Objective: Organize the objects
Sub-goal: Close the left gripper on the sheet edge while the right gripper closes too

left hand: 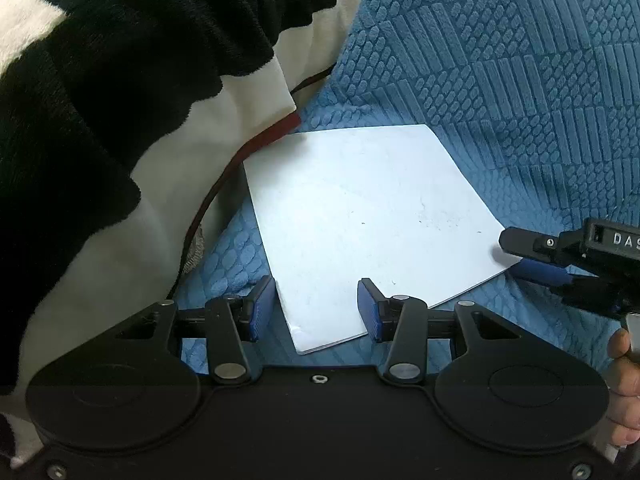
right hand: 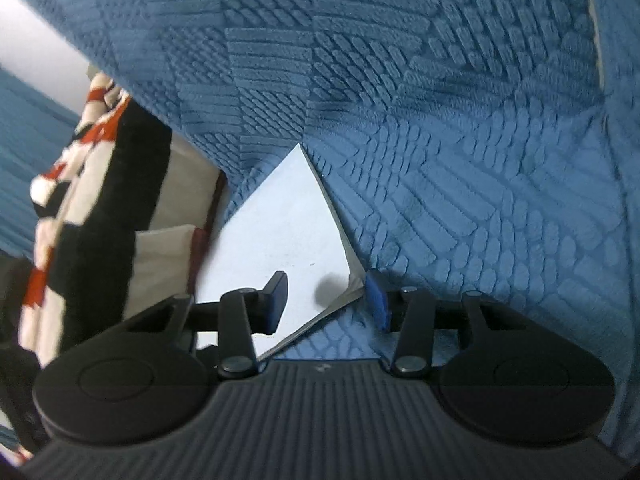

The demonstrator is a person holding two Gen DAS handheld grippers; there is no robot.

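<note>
A white booklet [left hand: 368,220] lies on a blue quilt [left hand: 520,80]. Left tongs [left hand: 316,308] open astride its near corner; right tongs [right hand: 328,300] open astride its right corner.

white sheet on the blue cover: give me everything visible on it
The white sheet looks like thin card or a slim booklet, plain, with a few faint specks. It lies nearly flat on the blue textured cover, its far left corner by the red-trimmed cushion. The left gripper straddles its near corner, pads apart. The right gripper brackets the right corner, which is lifted slightly, showing a grey underside.
</note>
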